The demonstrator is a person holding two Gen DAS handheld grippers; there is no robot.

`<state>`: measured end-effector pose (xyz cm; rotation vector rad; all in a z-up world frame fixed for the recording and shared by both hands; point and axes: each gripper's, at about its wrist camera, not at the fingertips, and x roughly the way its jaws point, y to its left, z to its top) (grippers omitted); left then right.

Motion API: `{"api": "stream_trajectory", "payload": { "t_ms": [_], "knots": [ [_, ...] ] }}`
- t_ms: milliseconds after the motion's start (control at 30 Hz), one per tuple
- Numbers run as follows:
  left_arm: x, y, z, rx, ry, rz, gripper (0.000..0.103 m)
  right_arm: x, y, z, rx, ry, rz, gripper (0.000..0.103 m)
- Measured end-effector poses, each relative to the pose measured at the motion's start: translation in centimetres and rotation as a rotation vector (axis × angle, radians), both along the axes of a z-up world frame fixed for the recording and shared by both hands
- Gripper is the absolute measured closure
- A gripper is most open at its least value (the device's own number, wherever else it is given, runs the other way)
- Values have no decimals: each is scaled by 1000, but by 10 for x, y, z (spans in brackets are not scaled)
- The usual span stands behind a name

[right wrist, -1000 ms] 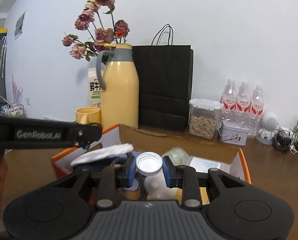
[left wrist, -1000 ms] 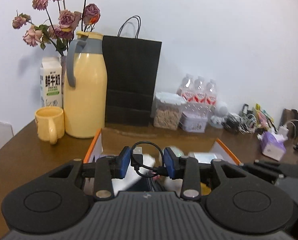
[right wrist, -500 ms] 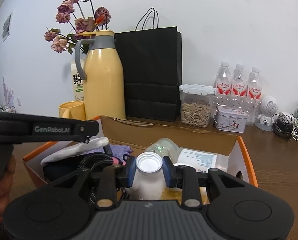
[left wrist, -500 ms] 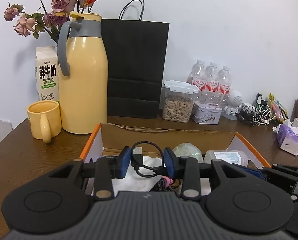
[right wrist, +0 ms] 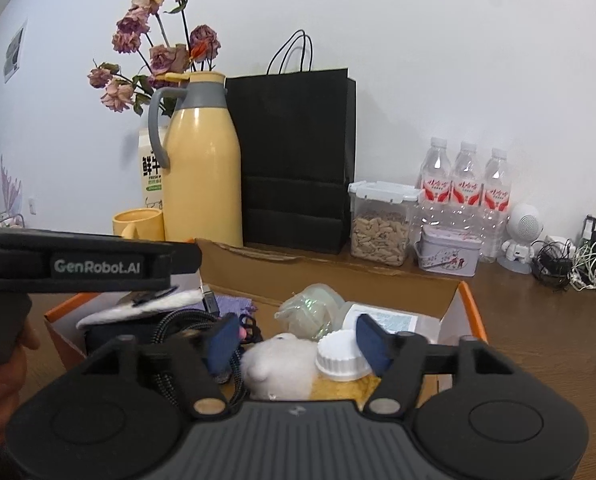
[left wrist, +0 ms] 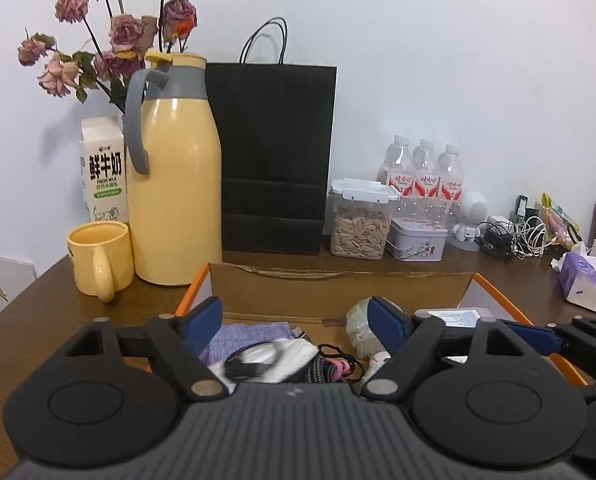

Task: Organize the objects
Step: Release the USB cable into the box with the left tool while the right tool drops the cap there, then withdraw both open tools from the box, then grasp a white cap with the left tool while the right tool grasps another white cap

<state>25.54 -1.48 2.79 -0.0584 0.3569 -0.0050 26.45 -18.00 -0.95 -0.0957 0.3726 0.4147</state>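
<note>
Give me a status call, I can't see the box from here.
Left gripper opening, nothing between pads. Right gripper opening, white-capped bottle loose by one pad. Box crowded, cable nearby.

— What sits in the cardboard box?

— Its flaps are open, orange on the outside edges. A white-capped bottle stands at the near right, cap up, touching a white fluffy ball on its left.

— And behind them?

— A crumpled clear wrapper beside a flat labelled packet. At the left lie a braided black cable, a lilac cloth and something white on a dark item.
</note>
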Motion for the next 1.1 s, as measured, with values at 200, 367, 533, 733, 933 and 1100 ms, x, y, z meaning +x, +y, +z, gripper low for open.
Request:
{"api": "stream_trajectory", "payload": {
  "t_ms": [200,367,533,733,933,1100],
  "knots": [
    [-7,0,3,-8,-32,15,0,-6,-5,3,1,-29,-19,13],
    [-12,1,4,-10,-36,25,0,-12,-8,5,-2,-44,-15,12],
    [-30,3,6,1,-41,29,0,-26,-12,7,-13,-65,-6,14],
    [-59,5,0,29,10,-27,15,-50,-25,3,-25,-44,8,29],
    [-76,3,-24,33,156,-121,58,-70,-36,-9,-53,14,27,48],
    [-75,-5,-36,8,224,-181,79,-81,-43,-16,-60,40,28,56]
  ]
}}
